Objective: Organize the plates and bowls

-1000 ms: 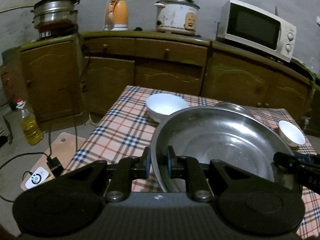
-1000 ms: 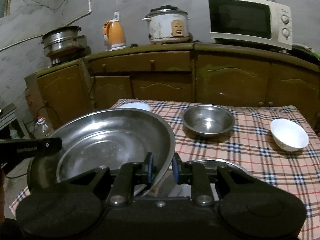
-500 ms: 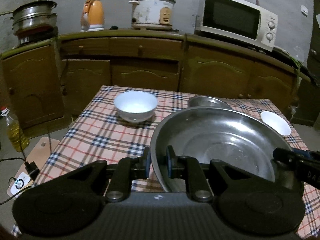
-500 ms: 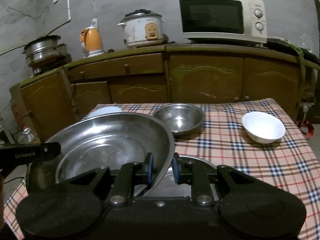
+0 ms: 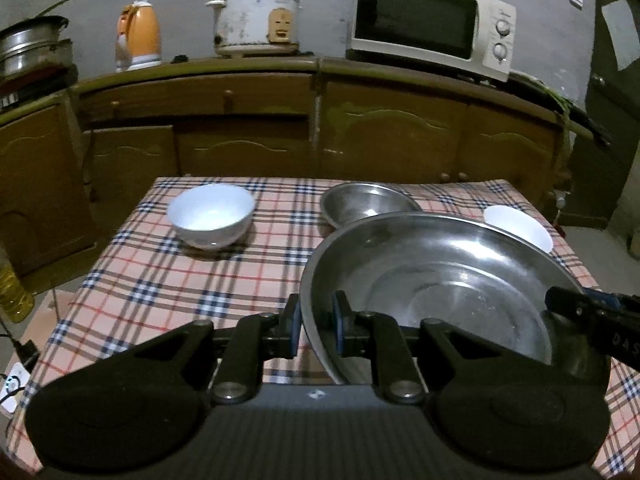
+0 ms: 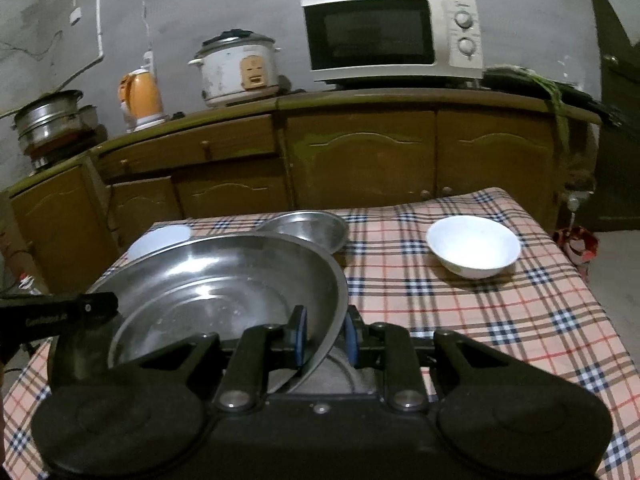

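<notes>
Your left gripper pinches the steel basin's left rim. Your right gripper clamps its right rim, the basin between both tools.

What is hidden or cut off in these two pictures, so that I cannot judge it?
- Left wrist view: the big steel basin covers part of the small steel bowl and the white bowl.
- Right wrist view: the basin hides most of the other white bowl; a steel dish under it barely shows.
- The oil bottle is cut by the left edge.
</notes>
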{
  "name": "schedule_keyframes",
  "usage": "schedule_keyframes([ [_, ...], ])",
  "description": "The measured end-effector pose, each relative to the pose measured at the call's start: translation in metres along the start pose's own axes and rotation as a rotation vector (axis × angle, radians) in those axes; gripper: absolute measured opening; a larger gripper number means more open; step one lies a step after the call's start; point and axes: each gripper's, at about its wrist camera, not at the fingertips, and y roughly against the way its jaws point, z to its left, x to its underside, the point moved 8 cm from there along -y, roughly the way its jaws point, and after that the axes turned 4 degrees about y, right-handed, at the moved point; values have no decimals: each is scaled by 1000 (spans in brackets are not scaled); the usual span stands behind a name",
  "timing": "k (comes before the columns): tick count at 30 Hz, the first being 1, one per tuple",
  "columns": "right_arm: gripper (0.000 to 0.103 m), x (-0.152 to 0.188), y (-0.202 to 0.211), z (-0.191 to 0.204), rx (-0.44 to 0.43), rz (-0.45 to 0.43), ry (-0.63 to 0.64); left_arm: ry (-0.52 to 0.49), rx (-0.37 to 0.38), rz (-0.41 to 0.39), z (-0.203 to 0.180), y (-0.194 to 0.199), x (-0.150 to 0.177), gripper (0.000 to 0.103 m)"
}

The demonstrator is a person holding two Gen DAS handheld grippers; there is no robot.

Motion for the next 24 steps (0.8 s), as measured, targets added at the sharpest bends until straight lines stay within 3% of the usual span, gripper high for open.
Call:
schedule_keyframes([
  [13, 26, 20, -20, -39, 62, 42, -42, -29, 46, 47, -30, -32, 15, 17],
  [24, 27, 60, -57, -41, 55, 135, -37, -36, 13, 127, -24, -64, 46, 17],
])
